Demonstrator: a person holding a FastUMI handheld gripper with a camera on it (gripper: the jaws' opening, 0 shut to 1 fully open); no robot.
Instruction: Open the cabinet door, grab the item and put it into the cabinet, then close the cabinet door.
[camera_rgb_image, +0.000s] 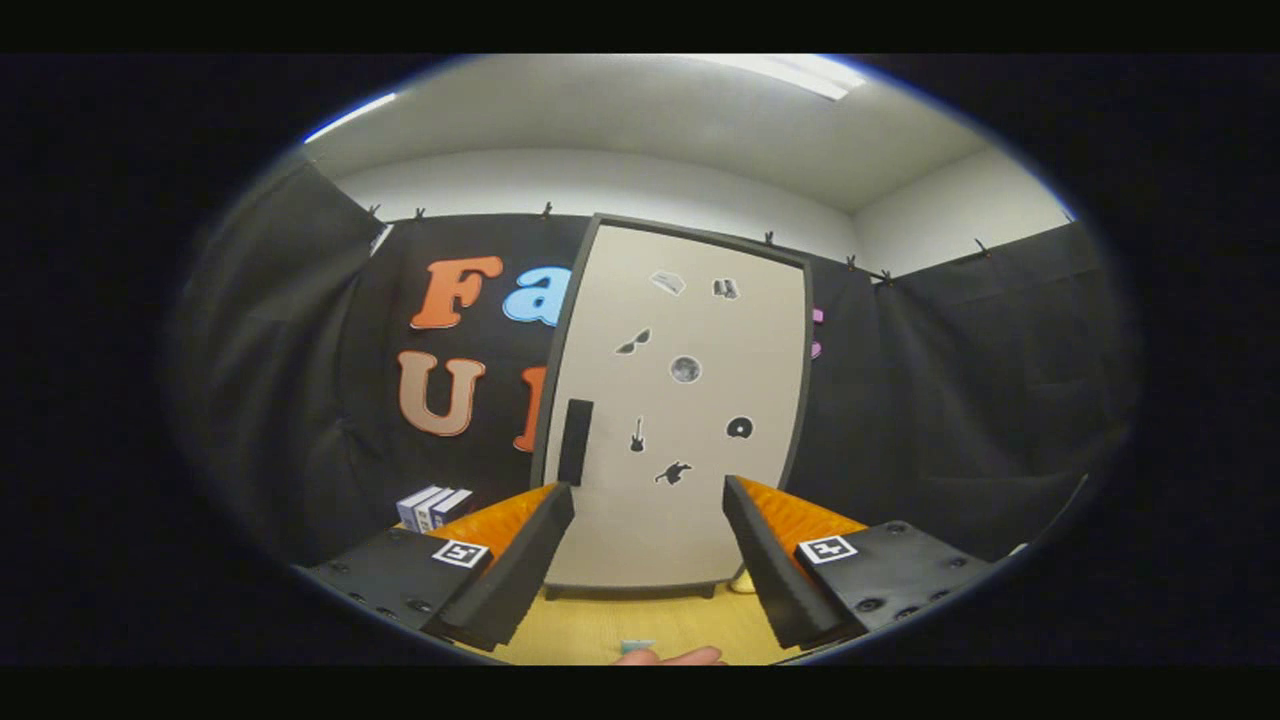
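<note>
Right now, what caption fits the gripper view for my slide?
Open fingers face the closed cabinet door and its dark handle.

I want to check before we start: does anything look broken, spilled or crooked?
Nothing stands out. The cabinet door is shut and looks straight, its stickers in place. The tongs are open, holding nothing, with the dark handle just beyond the left finger.

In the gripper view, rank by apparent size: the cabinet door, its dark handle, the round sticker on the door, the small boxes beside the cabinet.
1. cabinet door
2. dark handle
3. small boxes
4. round sticker

Gripper open, fingers short of the door.
</note>
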